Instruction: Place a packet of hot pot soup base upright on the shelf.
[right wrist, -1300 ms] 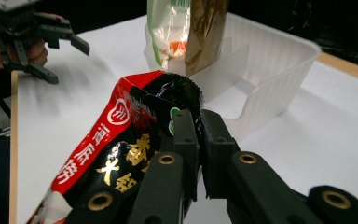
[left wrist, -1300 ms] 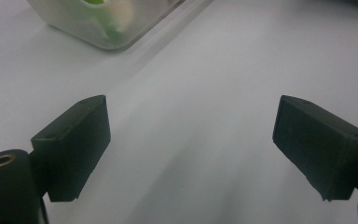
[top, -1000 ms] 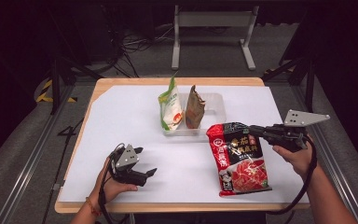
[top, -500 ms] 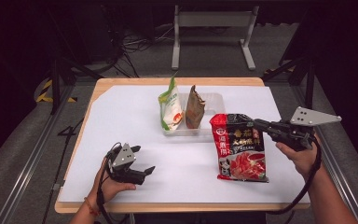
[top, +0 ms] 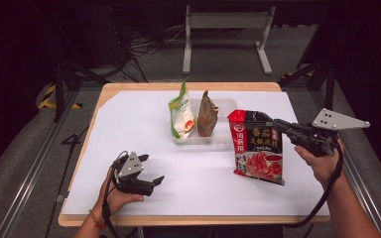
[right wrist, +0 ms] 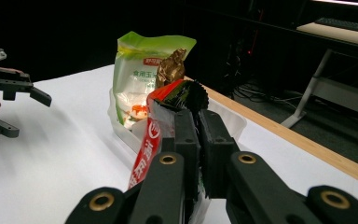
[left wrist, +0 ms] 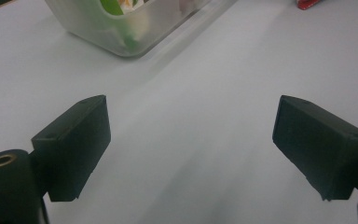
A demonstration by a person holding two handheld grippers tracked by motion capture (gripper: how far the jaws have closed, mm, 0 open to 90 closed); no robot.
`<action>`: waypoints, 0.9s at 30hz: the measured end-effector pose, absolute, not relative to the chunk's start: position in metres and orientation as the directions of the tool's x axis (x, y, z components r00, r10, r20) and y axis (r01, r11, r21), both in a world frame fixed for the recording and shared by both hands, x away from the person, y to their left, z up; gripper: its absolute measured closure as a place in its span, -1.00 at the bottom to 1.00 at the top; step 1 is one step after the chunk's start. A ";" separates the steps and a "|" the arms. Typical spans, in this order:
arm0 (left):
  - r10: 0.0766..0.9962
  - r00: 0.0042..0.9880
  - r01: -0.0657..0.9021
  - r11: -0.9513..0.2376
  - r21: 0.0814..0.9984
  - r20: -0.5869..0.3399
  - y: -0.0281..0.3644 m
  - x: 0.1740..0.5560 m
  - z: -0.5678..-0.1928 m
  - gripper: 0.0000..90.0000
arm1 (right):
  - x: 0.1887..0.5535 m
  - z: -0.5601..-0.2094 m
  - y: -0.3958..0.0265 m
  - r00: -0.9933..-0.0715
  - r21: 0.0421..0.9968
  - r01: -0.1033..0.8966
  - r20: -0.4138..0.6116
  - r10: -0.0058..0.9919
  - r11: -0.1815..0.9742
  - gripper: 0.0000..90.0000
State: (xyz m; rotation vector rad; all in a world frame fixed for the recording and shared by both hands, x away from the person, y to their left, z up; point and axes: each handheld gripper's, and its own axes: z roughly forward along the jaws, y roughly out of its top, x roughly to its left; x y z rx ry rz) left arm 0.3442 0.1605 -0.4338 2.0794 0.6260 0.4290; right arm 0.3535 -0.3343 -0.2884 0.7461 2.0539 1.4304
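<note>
While the right gripper [top: 281, 126] is pinching the top edge of the red pouch [top: 256, 146], the pouch is hanging upright just right of the clear tray [top: 226, 106], its bottom near the table [top: 129, 114]. Well left of the tray, the left gripper [top: 151, 174] is resting, jaws spread wide on nothing.
</note>
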 end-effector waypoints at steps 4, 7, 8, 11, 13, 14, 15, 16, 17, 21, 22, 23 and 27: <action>0.580 0.812 0.270 -0.471 0.840 0.064 0.161 0.344 -0.434 -0.73 | 0.355 -0.285 -0.334 -0.698 0.949 0.143 -0.105 0.708 0.282 0.93; 0.579 0.813 0.270 -0.473 0.839 0.065 0.161 0.344 -0.434 -0.73 | 0.356 -0.280 -0.332 -0.685 0.954 0.132 -0.108 0.721 0.268 0.93; 0.579 0.813 0.269 -0.472 0.839 0.065 0.160 0.344 -0.434 -0.73 | 0.356 -0.279 -0.331 -0.680 0.955 0.130 -0.109 0.725 0.266 0.93; 0.580 0.812 0.271 -0.470 0.840 0.063 0.160 0.344 -0.434 -0.73 | 0.357 -0.275 -0.329 -0.677 0.957 0.123 -0.113 0.727 0.263 0.93; 0.580 0.812 0.271 -0.470 0.840 0.062 0.161 0.344 -0.434 -0.73 | 0.358 -0.271 -0.326 -0.671 0.959 0.117 -0.115 0.733 0.258 0.93; 0.580 0.812 0.270 -0.471 0.840 0.064 0.161 0.344 -0.434 -0.73 | 0.360 -0.269 -0.324 -0.672 0.960 0.115 -0.114 0.732 0.254 0.93; 0.580 0.813 0.272 -0.470 0.840 0.062 0.161 0.344 -0.434 -0.73 | 0.360 -0.268 -0.323 -0.669 0.961 0.112 -0.113 0.734 0.251 0.94; 0.580 0.812 0.272 -0.470 0.840 0.061 0.161 0.344 -0.434 -0.73 | 0.361 -0.266 -0.321 -0.664 0.962 0.110 -0.115 0.739 0.249 0.94; 0.580 0.813 0.271 -0.470 0.840 0.062 0.161 0.344 -0.434 -0.73 | 0.362 -0.265 -0.320 -0.666 0.963 0.108 -0.115 0.737 0.248 0.94; 0.578 0.814 0.271 -0.471 0.840 0.062 0.161 0.344 -0.434 -0.73 | 0.366 -0.258 -0.313 -0.657 0.964 0.099 -0.121 0.744 0.245 0.94; 0.578 0.814 0.271 -0.471 0.840 0.061 0.161 0.344 -0.434 -0.73 | 0.367 -0.257 -0.312 -0.652 0.966 0.098 -0.120 0.749 0.241 0.94; 0.575 0.816 0.269 -0.474 0.838 0.063 0.160 0.344 -0.434 -0.73 | 0.368 -0.255 -0.310 -0.652 0.967 0.097 -0.117 0.749 0.236 0.94; 0.572 0.818 0.270 -0.478 0.836 0.063 0.159 0.344 -0.435 -0.73 | 0.375 -0.246 -0.303 -0.636 0.969 0.081 -0.131 0.761 0.235 0.94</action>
